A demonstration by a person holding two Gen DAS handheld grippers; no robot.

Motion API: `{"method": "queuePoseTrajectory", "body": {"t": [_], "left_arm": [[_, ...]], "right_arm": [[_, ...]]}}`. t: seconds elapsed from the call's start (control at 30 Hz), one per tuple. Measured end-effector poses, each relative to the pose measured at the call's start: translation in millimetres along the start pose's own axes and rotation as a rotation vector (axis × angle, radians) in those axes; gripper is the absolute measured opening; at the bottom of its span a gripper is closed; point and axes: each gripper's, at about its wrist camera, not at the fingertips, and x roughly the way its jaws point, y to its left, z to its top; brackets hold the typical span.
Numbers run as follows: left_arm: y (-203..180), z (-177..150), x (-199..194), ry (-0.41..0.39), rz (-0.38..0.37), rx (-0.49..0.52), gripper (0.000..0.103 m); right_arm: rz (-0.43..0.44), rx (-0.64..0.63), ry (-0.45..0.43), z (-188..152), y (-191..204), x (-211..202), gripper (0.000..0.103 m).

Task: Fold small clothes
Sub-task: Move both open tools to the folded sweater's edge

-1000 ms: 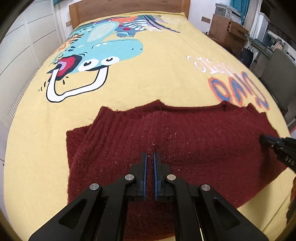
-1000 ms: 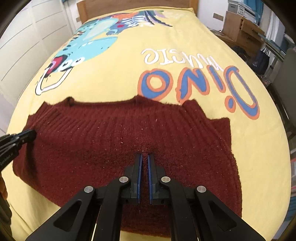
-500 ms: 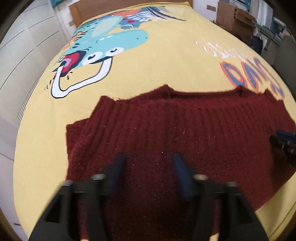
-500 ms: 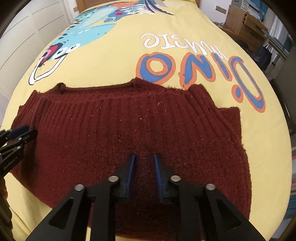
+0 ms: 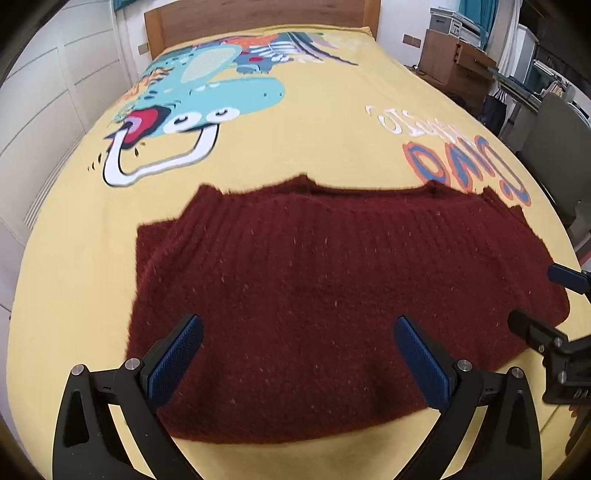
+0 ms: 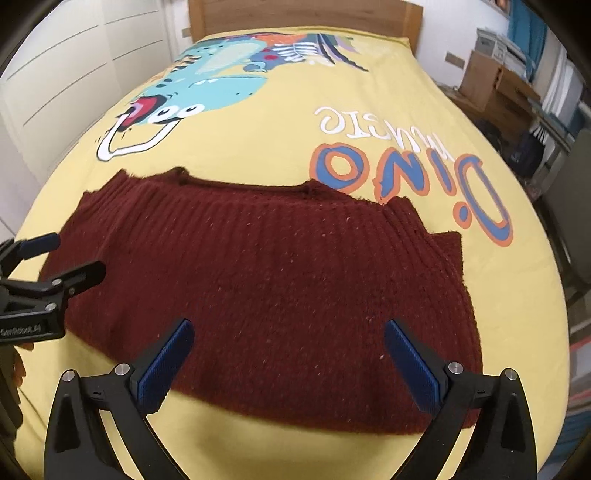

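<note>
- The left gripper [image 5: 297, 354] is closest in the left wrist view. Its jaws are opening and stand very wide, with blue pads [image 5: 177, 360] at 7 and 5 o'clock. They hold nothing. The near part of the sweater shows between them, but the pads do not press on it.
- The right gripper [image 6: 288, 354] is closest in the right wrist view. Its jaws are opening too, very wide, and they hold nothing. The near edge of the sweater lies between them, not pinched.
- Each gripper peeks into the other view: the right one at 3 to 4 o'clock in the left wrist view, the left one at 9 o'clock in the right wrist view.
- The dark red sweater [image 5: 332, 280] lies folded and flat on the bed, in the middle of both views. Its ribbed edge is on the far side.
- The yellow blanket [image 5: 314, 140] goes under the sweater and far past it.
- On it, a blue dinosaur [image 5: 221, 85] is at 11 o'clock.
- Big letters [image 6: 406, 173] are at 1 to 2 o'clock in the right wrist view.
- The wooden headboard [image 5: 258, 14] is farthest, at 12 o'clock.
</note>
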Motion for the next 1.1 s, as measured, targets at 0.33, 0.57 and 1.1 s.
{"method": "queuePoseTrajectory", "body": {"t": [0.33,0.57,1.1], "left_arm": [[38.9,-32.7,36.0,0.095,0.046,-0.060,0.102],[58.3,-37.3,33.1,0.100,0.025,-0.078,0.102],[57.6,-42.9,37.4,0.079,0.023,-0.095,0.102]], "right_arm": [[-0.060,0.041,0.072,-32.0,-16.9,45.7,0.103],[-0.092,0.135,0.070,-35.8,-68.2,39.9,0.103],[-0.065,0.170,0.008,-58.7,-72.6,47.9,0.103]]}}
